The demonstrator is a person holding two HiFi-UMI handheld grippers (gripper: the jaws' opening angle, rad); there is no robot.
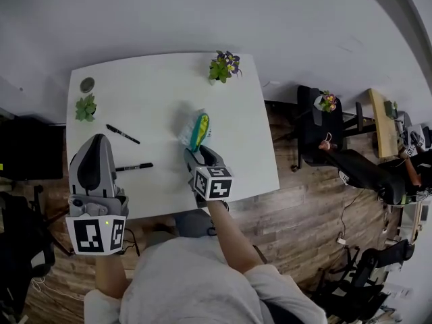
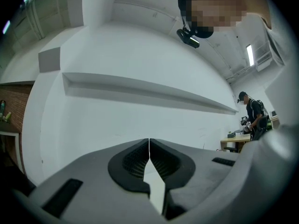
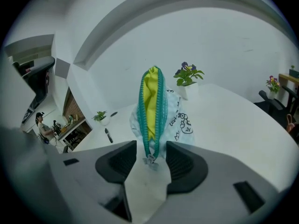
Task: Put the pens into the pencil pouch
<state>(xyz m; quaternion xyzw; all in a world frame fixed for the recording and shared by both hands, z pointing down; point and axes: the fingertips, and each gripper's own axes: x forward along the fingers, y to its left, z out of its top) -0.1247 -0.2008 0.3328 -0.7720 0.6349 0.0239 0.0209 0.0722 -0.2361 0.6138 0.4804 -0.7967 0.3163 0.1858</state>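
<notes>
Nearest the person, at the lower left of the head view, the left gripper (image 1: pixel 98 140) is held above the table's front edge. Its fingers (image 2: pixel 140 160) are pressed fully together with nothing between them. Just right of centre, the right gripper (image 1: pixel 202 154) is angled down at the white table (image 1: pixel 155 86). Its jaws stand wide apart around the near end of the pencil pouch (image 1: pixel 196 131). The zipper's metal pull (image 3: pixel 150 160) lies in the gap, and neither pad presses on it. Two black pens lie on the table between the grippers. The nearer pen (image 1: pixel 134 167) lies almost level across the frame, just right of the left gripper. The farther pen (image 1: pixel 123 134) slants from upper left to lower right. The one pouch sits near the table's middle. Its long axis runs away from the right gripper, up the frame and leaning slightly right. Its teal zipper gapes upward over a yellow lining, and its sides are pale with print. Beyond these stand two potted plants. A small green plant (image 1: pixel 86 106) is at the left edge, and a flowering plant (image 1: pixel 225 66) is at the far edge.
</notes>
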